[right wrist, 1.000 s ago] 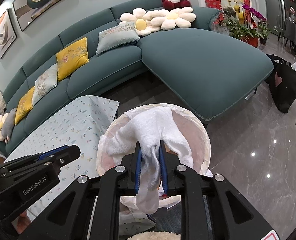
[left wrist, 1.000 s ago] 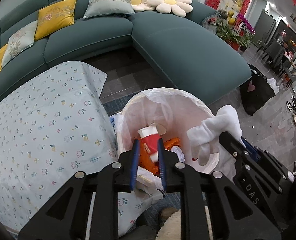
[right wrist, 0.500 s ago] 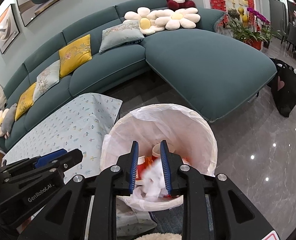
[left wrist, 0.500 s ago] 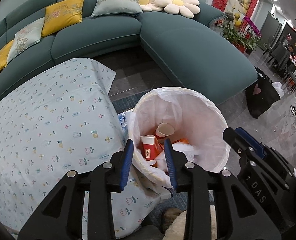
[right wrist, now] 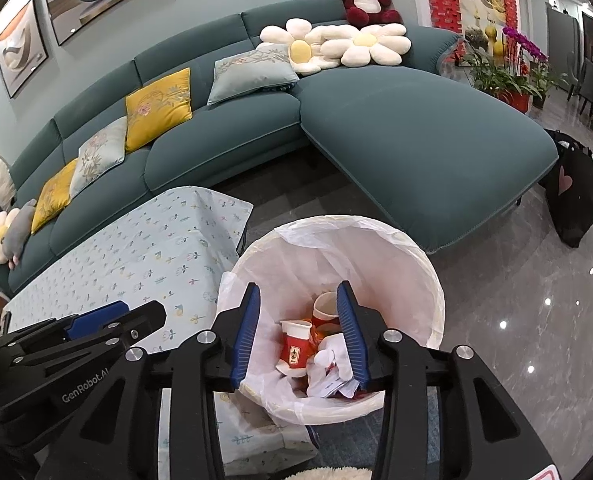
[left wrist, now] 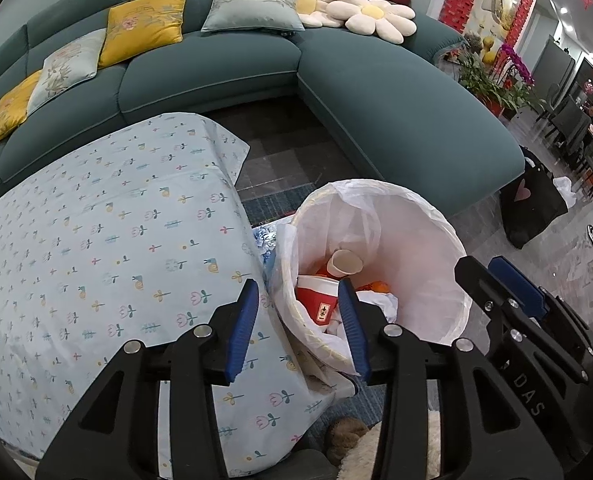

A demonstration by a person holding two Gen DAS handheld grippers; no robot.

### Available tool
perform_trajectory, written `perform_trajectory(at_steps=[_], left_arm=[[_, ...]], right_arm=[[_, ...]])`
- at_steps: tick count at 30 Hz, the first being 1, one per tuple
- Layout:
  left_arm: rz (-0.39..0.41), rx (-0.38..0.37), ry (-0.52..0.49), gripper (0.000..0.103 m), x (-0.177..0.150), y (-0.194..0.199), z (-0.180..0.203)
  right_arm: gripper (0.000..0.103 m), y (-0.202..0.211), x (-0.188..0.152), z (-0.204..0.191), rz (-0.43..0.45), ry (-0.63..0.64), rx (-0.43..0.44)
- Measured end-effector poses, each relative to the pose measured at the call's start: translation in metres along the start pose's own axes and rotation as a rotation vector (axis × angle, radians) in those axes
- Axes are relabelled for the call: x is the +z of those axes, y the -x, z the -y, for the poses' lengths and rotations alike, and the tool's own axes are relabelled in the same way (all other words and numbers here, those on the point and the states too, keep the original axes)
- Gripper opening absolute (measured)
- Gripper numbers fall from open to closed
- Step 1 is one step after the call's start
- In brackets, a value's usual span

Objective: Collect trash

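A white bin lined with a white plastic bag [left wrist: 424,216] [right wrist: 416,276] stands on the floor beside the table. Inside lie a red paper cup [left wrist: 320,304] [right wrist: 294,346], a second paper cup [left wrist: 346,261] [right wrist: 324,306], orange scraps and crumpled white tissue [left wrist: 380,304] [right wrist: 330,360]. My left gripper [left wrist: 298,326] is open and empty above the bin's near-left rim. My right gripper [right wrist: 298,330] is open and empty, straight above the bin. Each gripper shows at the edge of the other's view.
A low table under a pale floral cloth [left wrist: 96,248] [right wrist: 136,256] is left of the bin. A teal corner sofa [left wrist: 396,92] [right wrist: 416,132] with cushions runs behind. A black bag [left wrist: 532,204] [right wrist: 576,188] stands on the glossy floor at right.
My left gripper let go of the red cup and my right gripper let go of the white tissue; both dropped into the bin. Both grippers opened wide and drew back.
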State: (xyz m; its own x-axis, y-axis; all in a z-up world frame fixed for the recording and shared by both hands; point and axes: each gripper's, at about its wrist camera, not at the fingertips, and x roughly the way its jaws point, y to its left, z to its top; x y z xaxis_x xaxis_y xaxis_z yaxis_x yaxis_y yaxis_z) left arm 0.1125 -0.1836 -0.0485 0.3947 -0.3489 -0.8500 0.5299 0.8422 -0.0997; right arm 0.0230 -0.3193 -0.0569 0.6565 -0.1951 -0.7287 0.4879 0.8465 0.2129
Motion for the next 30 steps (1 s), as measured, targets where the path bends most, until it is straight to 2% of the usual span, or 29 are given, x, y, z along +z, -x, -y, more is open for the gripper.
perform_trajectory(at_steps=[4, 8, 12, 17, 24, 27, 29, 30], left_arm=[[0.004, 0.006, 0.0, 0.04, -0.003, 0.004, -0.004], [0.007, 0.014, 0.008, 0.041, -0.007, 0.008, -0.011], [0.021, 0.026, 0.02, 0.049, -0.011, 0.015, -0.018], [0.033, 0.037, 0.022, 0.051, -0.016, 0.023, -0.025], [0.04, 0.072, 0.03, 0.061, -0.03, 0.031, -0.035], [0.045, 0.092, 0.024, 0.065, -0.037, 0.034, -0.037], [0.043, 0.102, 0.02, 0.066, -0.041, 0.034, -0.038], [0.042, 0.105, 0.023, 0.067, -0.042, 0.034, -0.039]], right_arm=[[0.041, 0.004, 0.0, -0.005, 0.003, 0.012, -0.003], [0.047, 0.006, -0.001, -0.008, 0.006, 0.025, -0.002], [0.051, 0.01, -0.003, -0.012, 0.004, 0.039, 0.005], [0.066, 0.017, -0.01, -0.019, 0.015, 0.081, 0.005], [0.068, 0.021, -0.027, -0.018, -0.006, 0.083, 0.022], [0.076, 0.023, -0.034, -0.018, -0.008, 0.09, 0.021], [0.084, 0.024, -0.037, -0.02, -0.005, 0.1, 0.012], [0.084, 0.025, -0.038, -0.02, -0.002, 0.106, 0.007]])
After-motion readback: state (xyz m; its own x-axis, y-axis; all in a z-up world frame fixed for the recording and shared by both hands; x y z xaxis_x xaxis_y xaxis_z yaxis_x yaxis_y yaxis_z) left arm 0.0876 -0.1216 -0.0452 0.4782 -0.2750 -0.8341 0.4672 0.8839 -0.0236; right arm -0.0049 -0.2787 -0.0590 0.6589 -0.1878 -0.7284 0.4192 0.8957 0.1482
